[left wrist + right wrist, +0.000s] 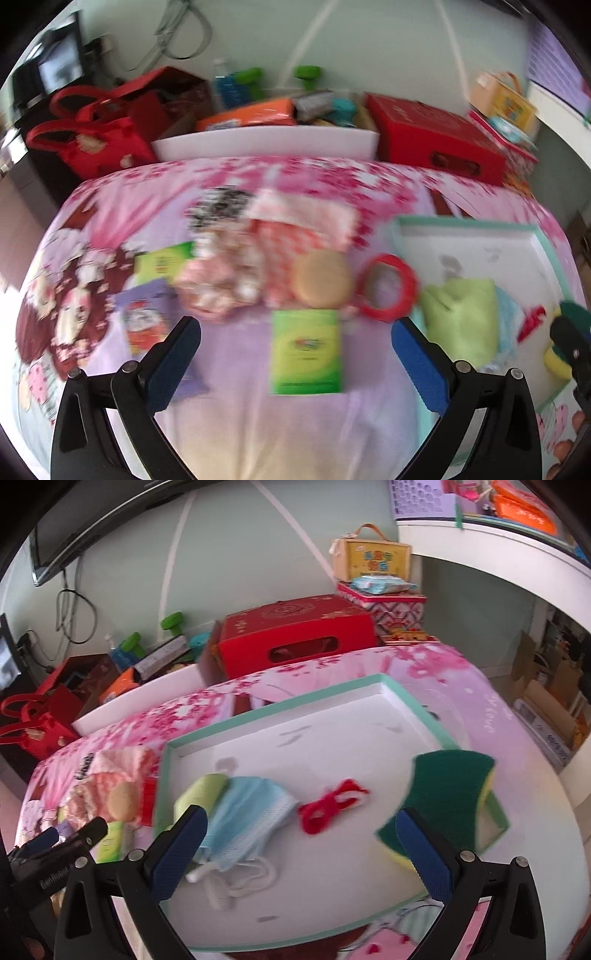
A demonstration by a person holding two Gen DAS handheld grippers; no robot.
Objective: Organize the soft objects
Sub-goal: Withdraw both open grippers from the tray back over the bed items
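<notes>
A white tray with a teal rim (280,709) lies on the pink bedspread; it also shows in the left wrist view (469,221). In it lie a green cloth (203,794), a blue face mask (251,819), a small red fabric piece (332,808) and a green-and-yellow sponge (443,797), which rests against my right gripper's right finger. My right gripper (299,845) is open above the tray. My left gripper (295,354) is open and empty above a green tissue pack (306,350). Beyond it lie a round tan puff (323,278), a red tape ring (384,286) and pink patterned cloths (258,258).
A second green pack (164,260) and a purple packet (146,314) lie at the left. Behind the bed stand a red box (436,136), red bags (96,140) and a white bin of items (266,140). A white desk (498,542) is at the right.
</notes>
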